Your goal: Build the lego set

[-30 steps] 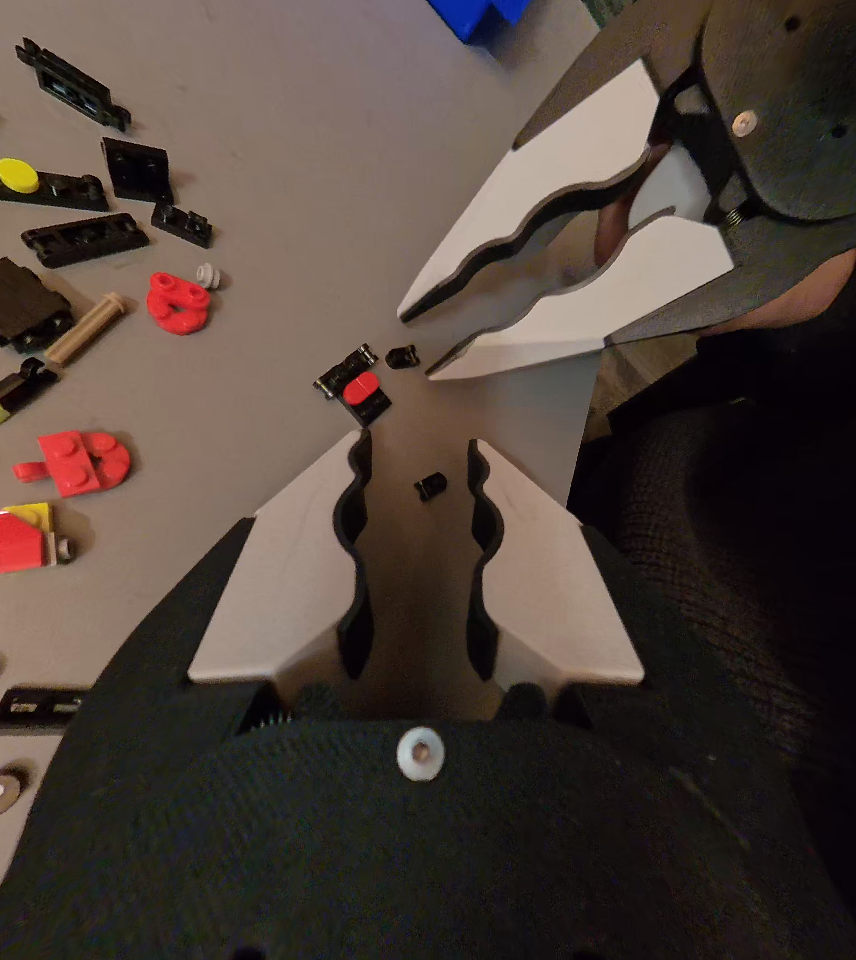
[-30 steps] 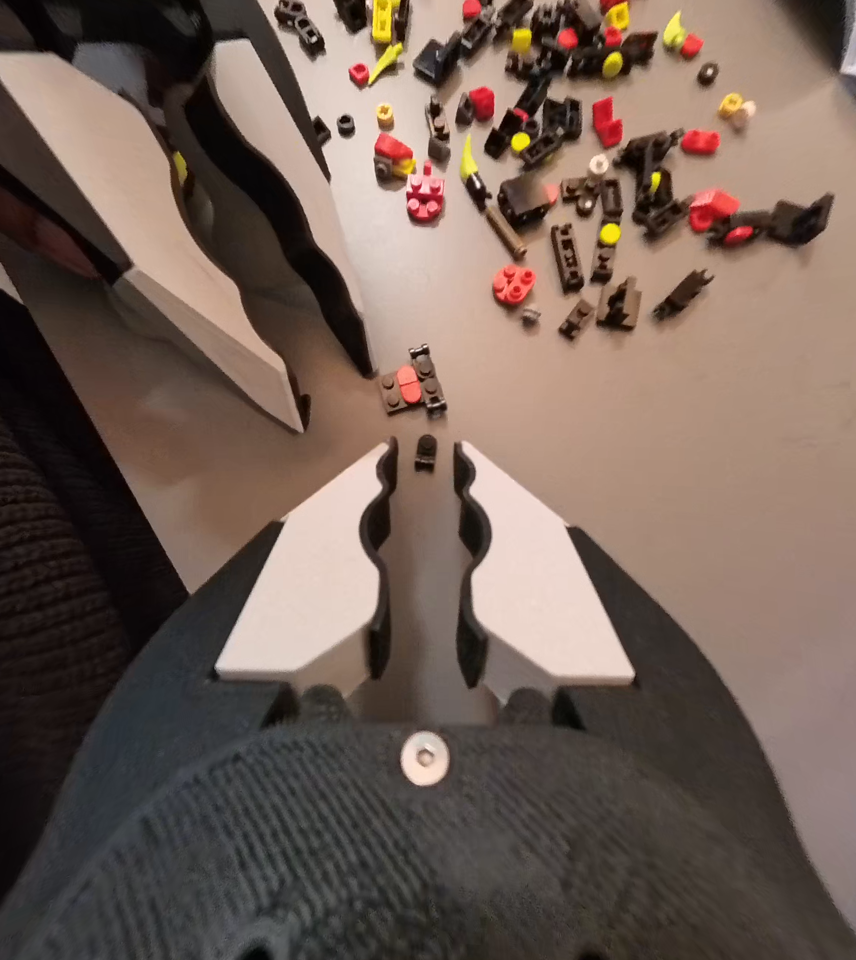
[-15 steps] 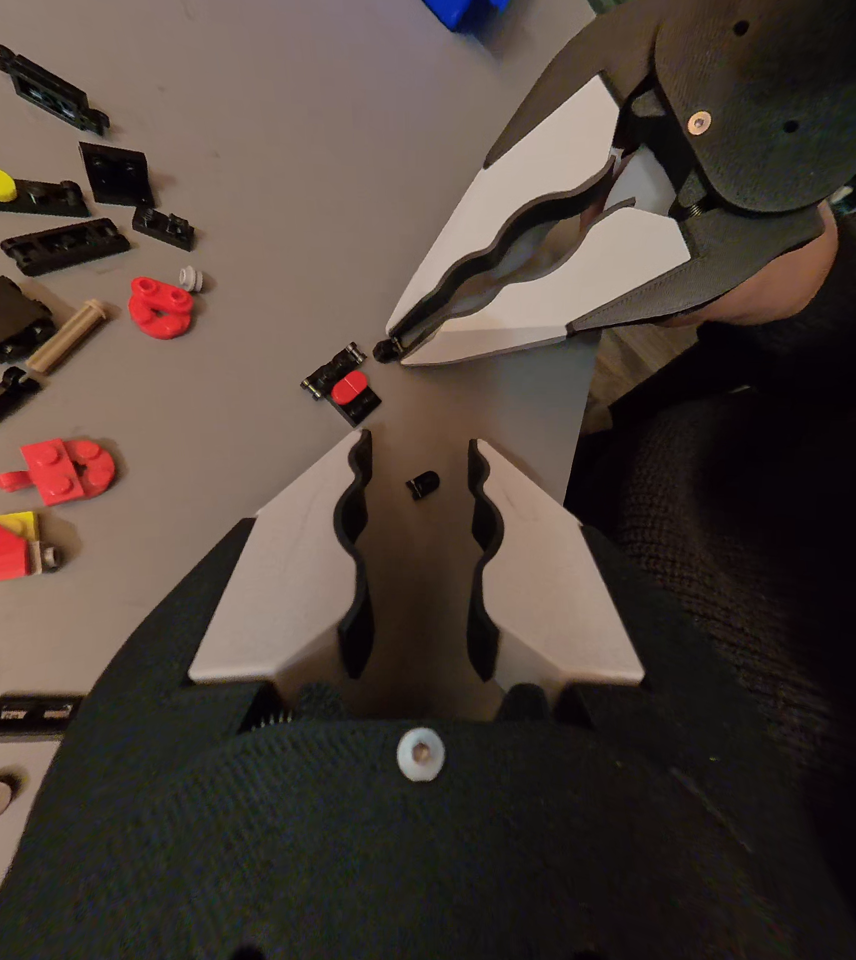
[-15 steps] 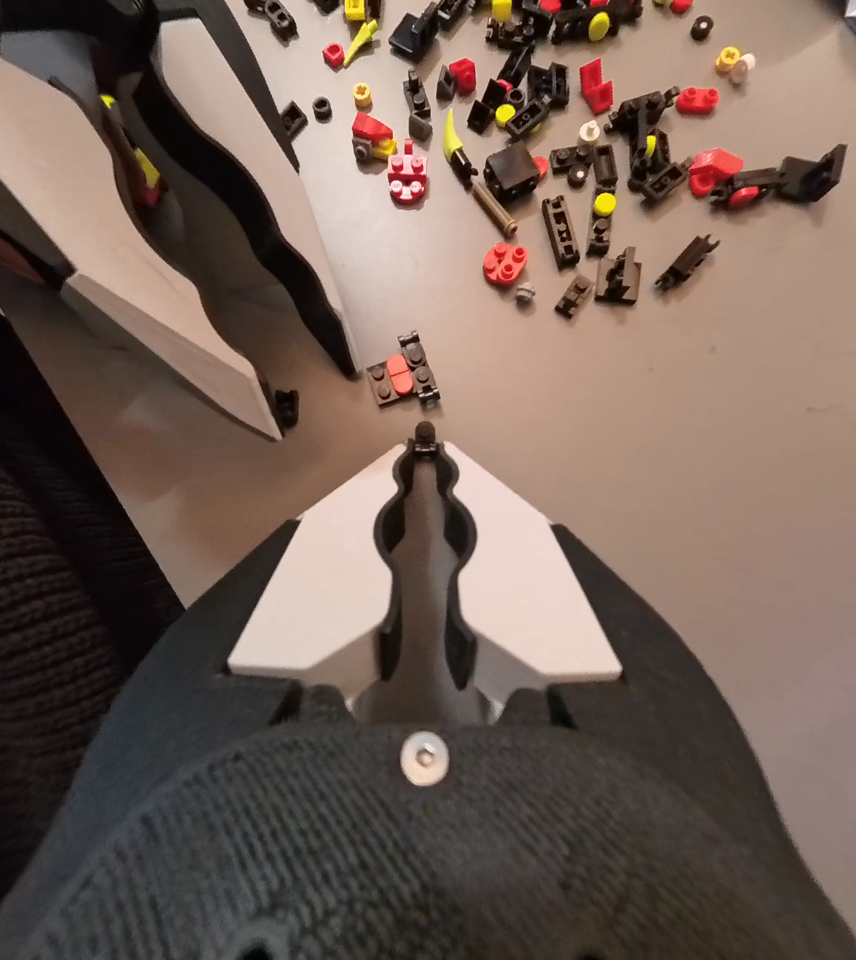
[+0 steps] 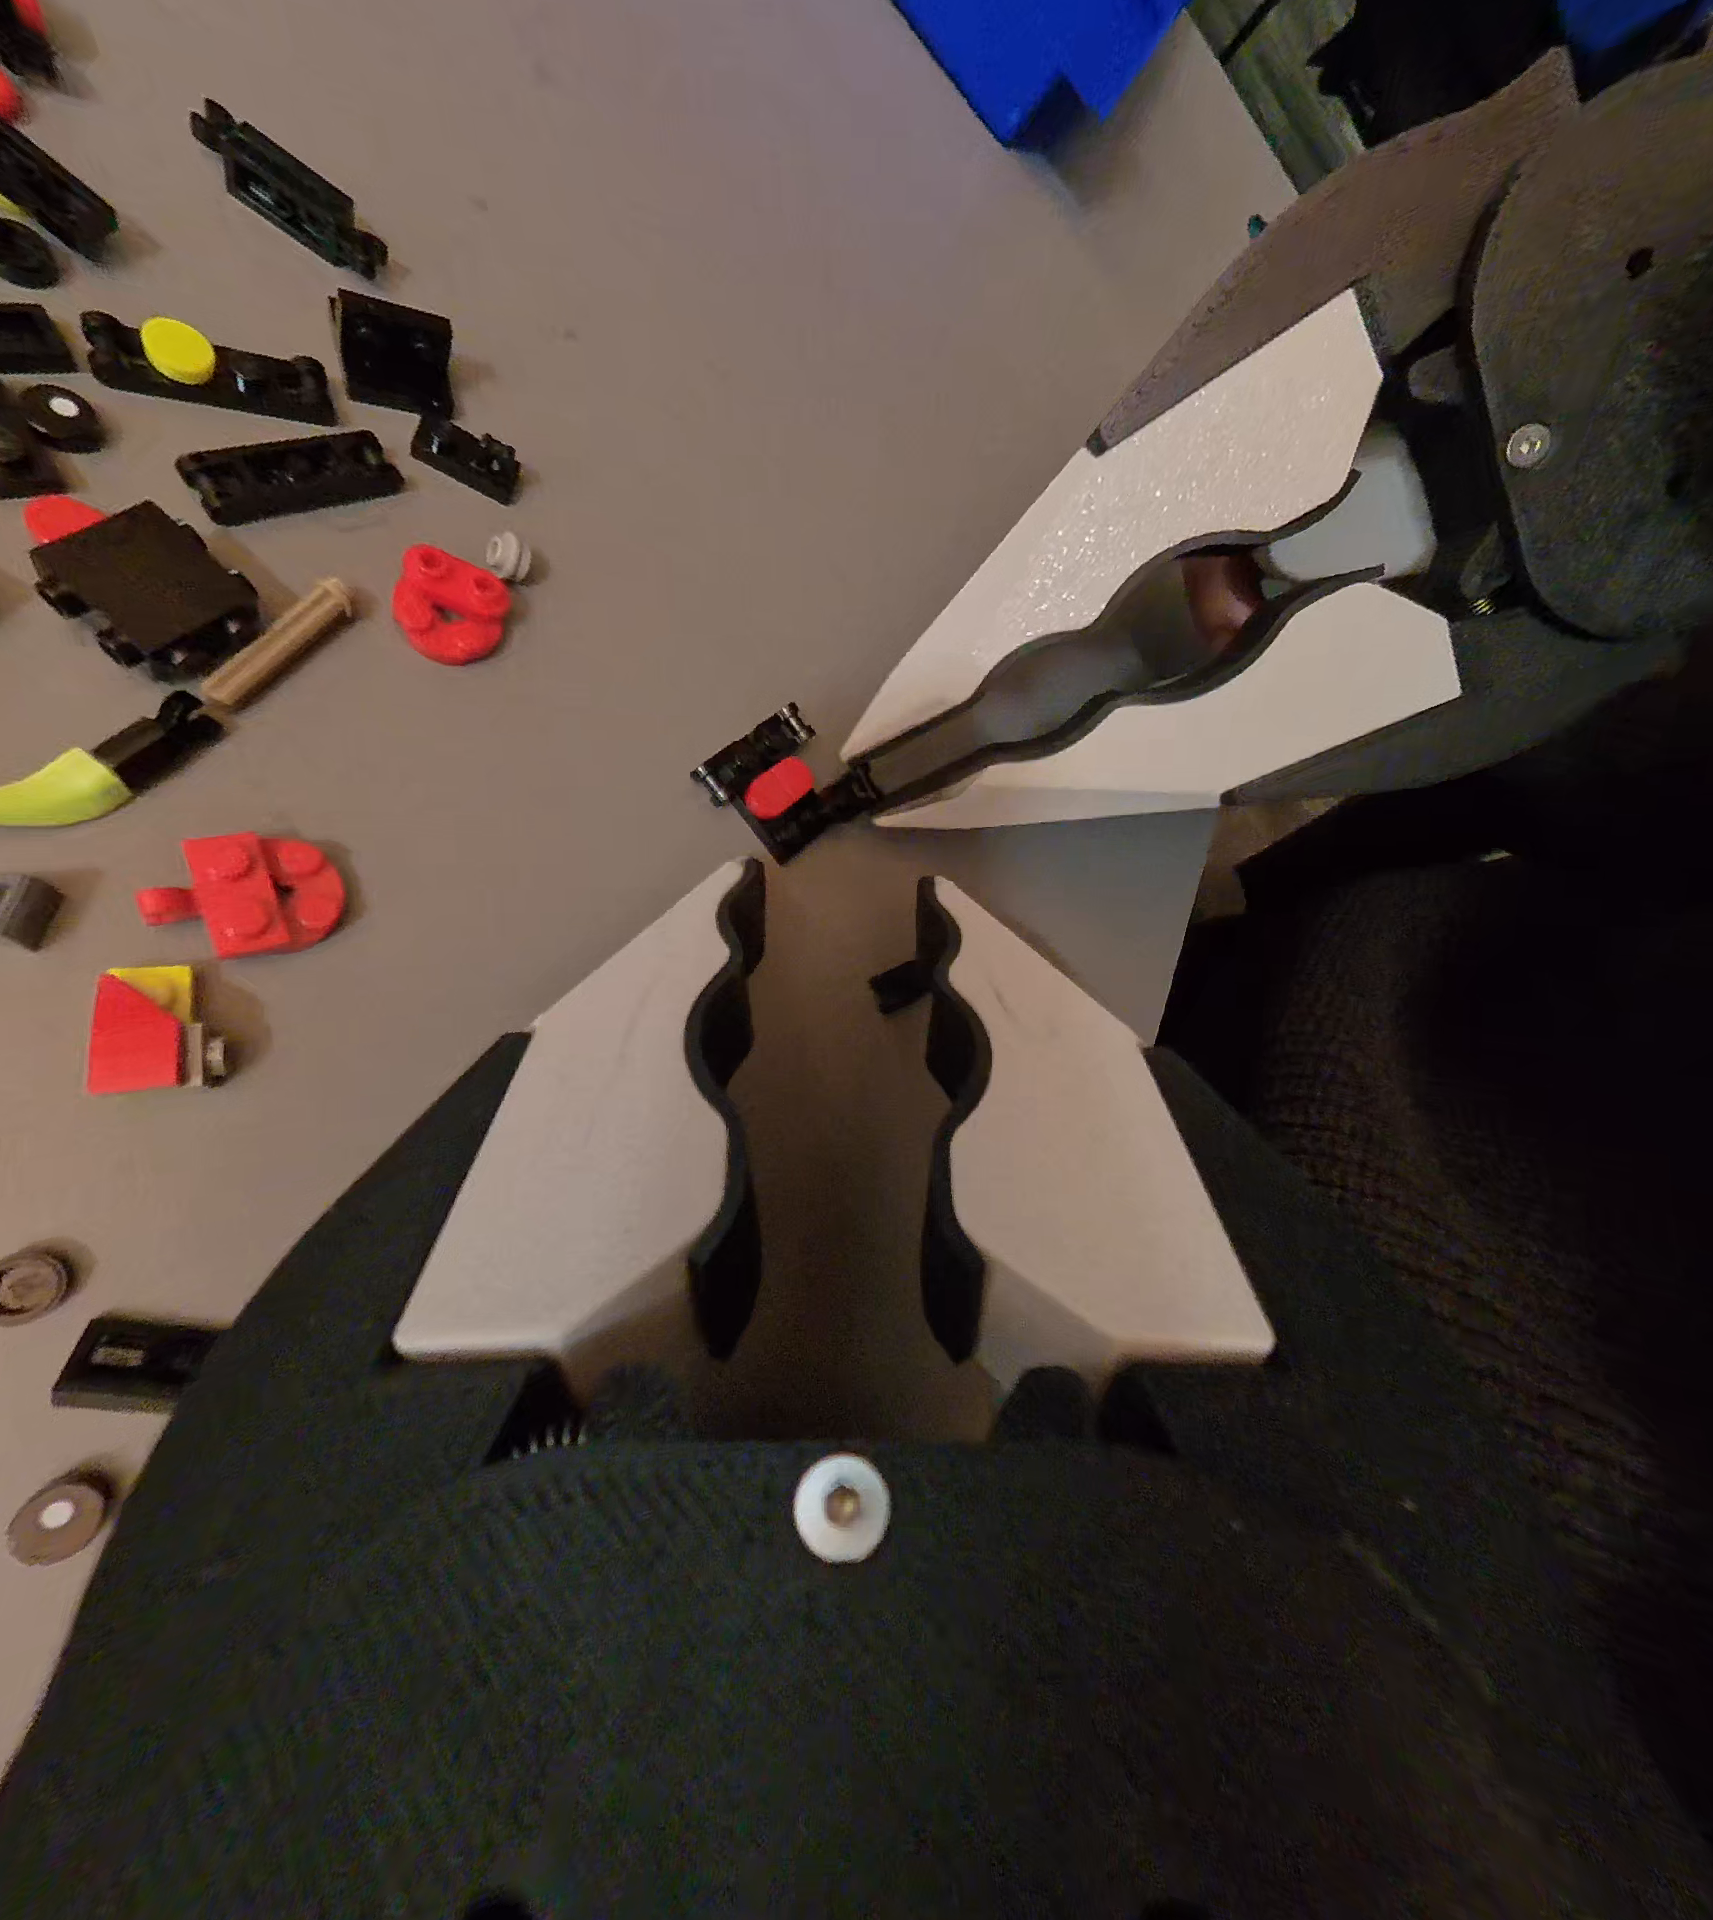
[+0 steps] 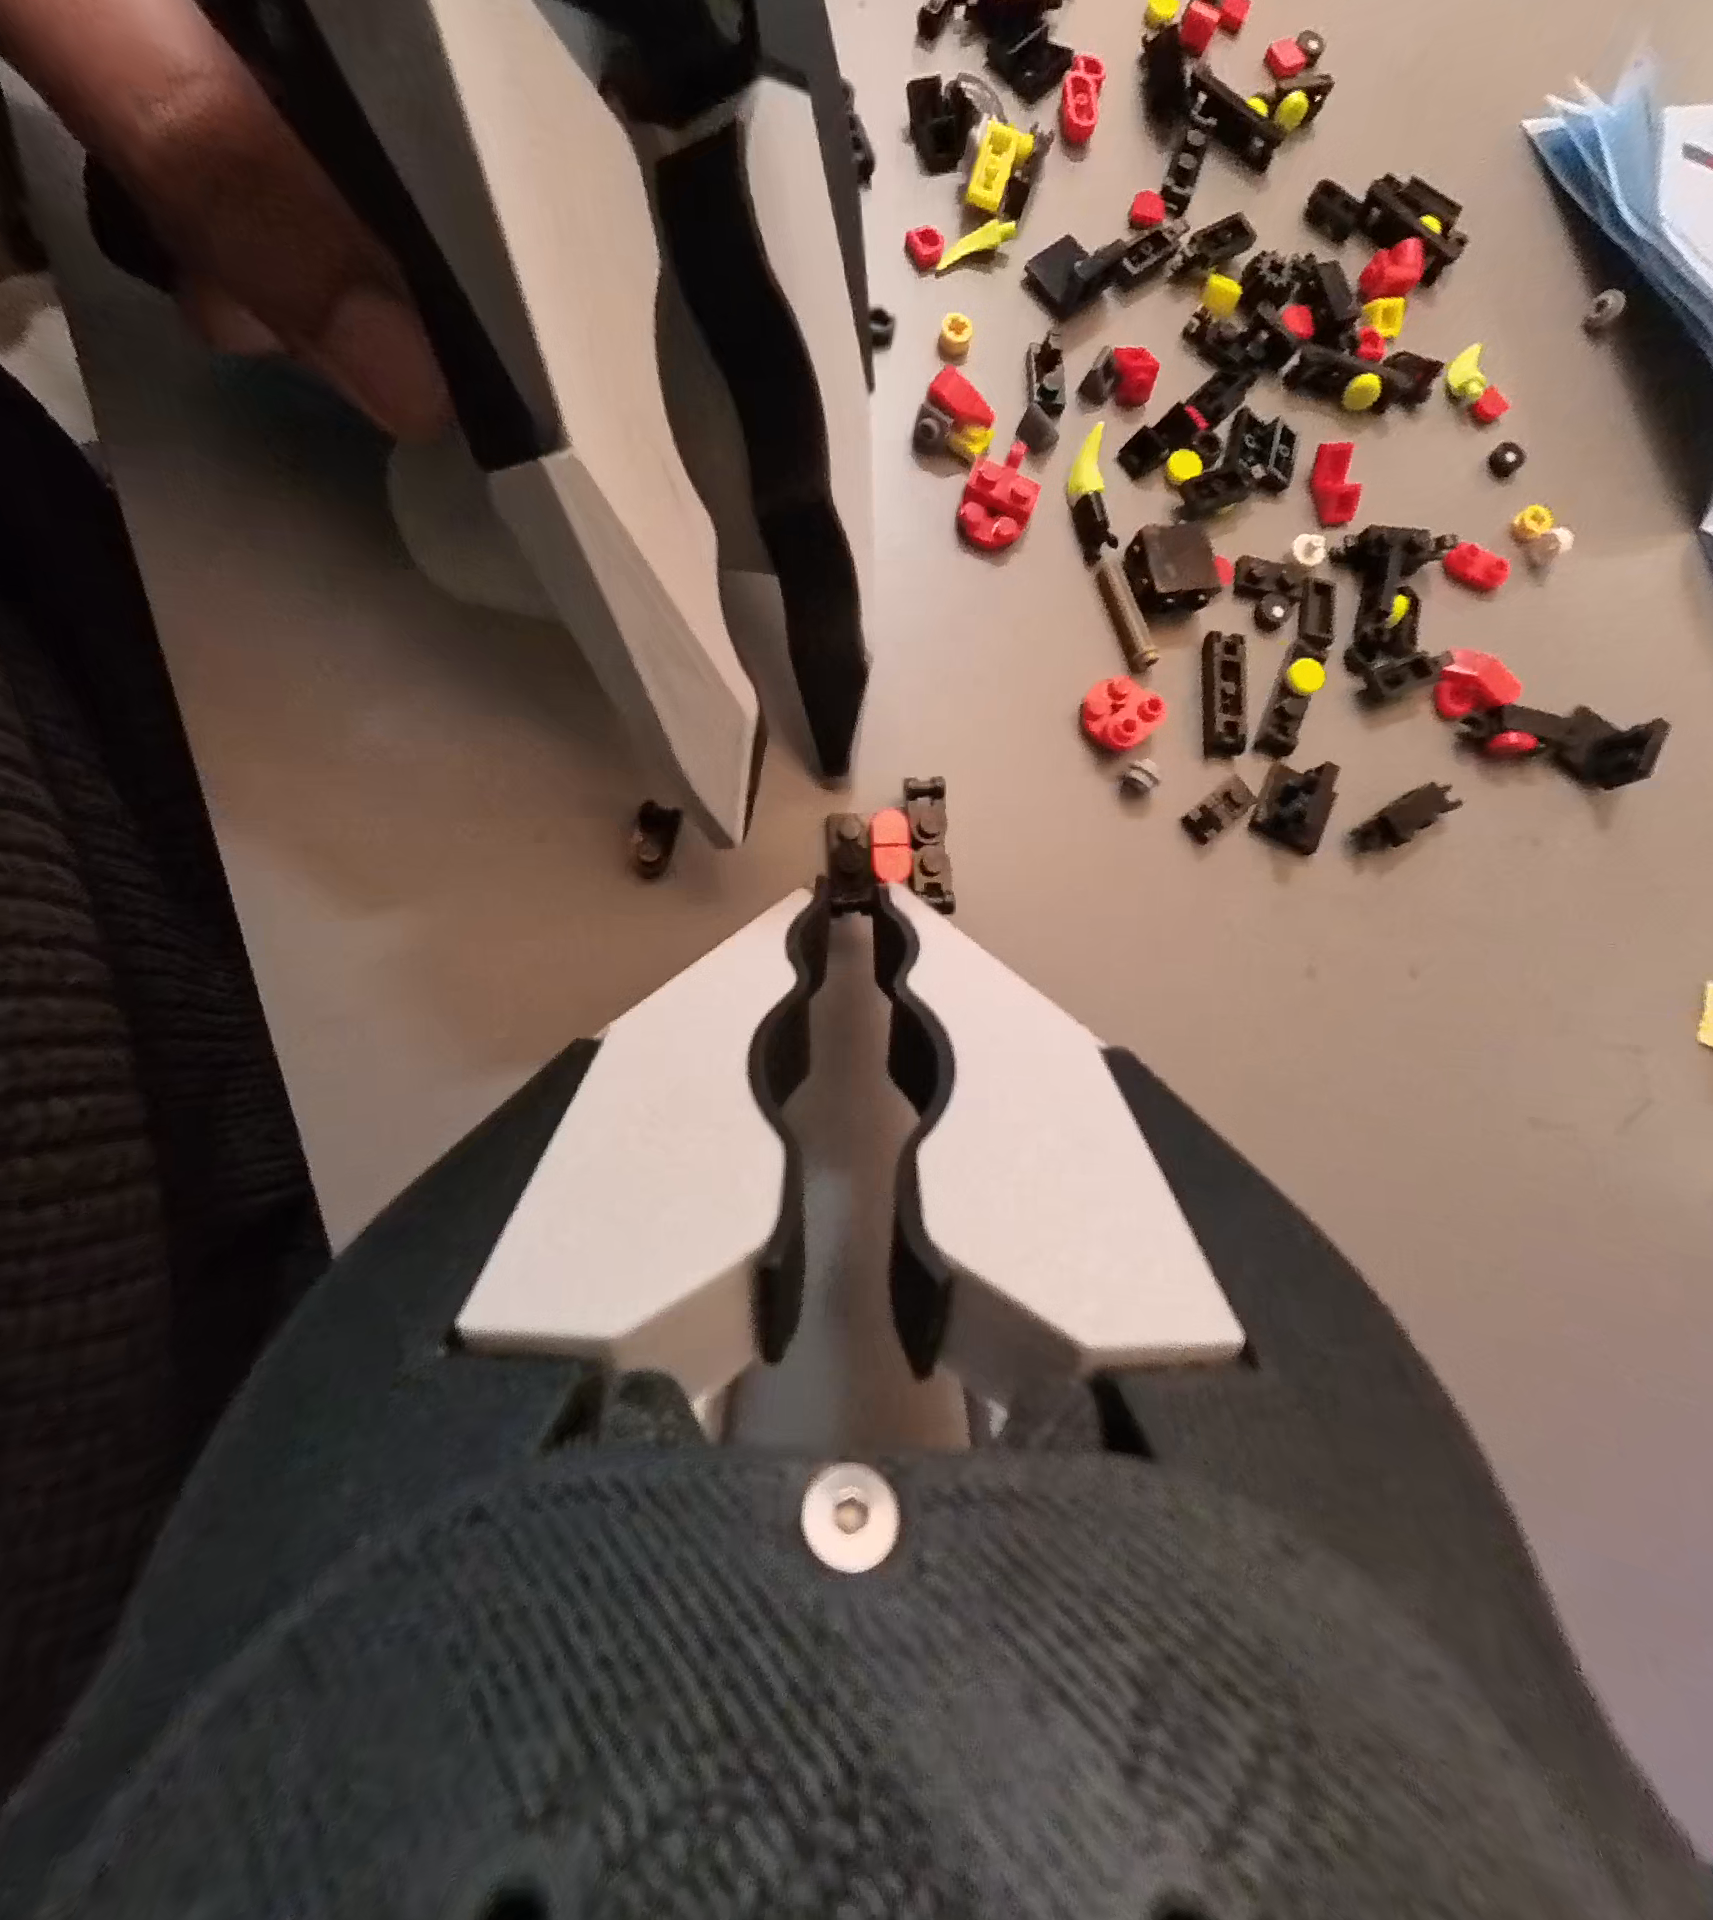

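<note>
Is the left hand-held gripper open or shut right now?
Open. The left hand-held gripper shows bare table between its fingertips; a small black piece sits beside its right finger.

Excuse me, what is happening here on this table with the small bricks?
A person holds two tools over a grey table strewn with black, red and yellow toy bricks. The right tool is shut on a small black piece, set against a small black plate assembly with a red tile. The left tool is open beside it; another small black piece lies loose by its fingers.
</note>
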{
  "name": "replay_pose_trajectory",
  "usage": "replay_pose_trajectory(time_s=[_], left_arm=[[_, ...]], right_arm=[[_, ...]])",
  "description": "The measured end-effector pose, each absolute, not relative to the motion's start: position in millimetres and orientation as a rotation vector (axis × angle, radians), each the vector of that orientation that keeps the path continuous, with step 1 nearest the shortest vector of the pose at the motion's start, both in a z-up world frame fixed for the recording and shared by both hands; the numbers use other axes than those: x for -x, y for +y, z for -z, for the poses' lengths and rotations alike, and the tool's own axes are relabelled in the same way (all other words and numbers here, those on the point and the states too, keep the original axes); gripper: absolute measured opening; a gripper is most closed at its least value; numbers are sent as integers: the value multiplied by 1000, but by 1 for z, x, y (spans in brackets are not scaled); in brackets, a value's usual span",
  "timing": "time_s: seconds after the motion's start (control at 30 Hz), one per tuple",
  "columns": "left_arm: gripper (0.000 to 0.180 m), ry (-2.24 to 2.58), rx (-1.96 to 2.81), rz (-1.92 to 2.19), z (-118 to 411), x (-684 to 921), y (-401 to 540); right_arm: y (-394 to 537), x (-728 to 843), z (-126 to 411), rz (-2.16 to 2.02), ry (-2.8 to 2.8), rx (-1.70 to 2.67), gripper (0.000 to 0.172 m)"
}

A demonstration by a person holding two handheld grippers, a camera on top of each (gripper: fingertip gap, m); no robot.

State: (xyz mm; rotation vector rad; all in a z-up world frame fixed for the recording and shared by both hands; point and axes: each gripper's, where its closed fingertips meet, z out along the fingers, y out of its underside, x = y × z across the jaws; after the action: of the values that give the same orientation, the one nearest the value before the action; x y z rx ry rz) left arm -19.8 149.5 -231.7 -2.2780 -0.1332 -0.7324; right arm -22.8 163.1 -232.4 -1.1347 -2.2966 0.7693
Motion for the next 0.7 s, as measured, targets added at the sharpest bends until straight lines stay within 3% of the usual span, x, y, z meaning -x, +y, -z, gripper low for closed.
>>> replay_pose_trajectory(time_s=[0.7], left_arm=[[28, -120, 2277, 766, 232, 13, 149]], right_arm=[[165, 24, 236, -699, -2303, 1086, 12]])
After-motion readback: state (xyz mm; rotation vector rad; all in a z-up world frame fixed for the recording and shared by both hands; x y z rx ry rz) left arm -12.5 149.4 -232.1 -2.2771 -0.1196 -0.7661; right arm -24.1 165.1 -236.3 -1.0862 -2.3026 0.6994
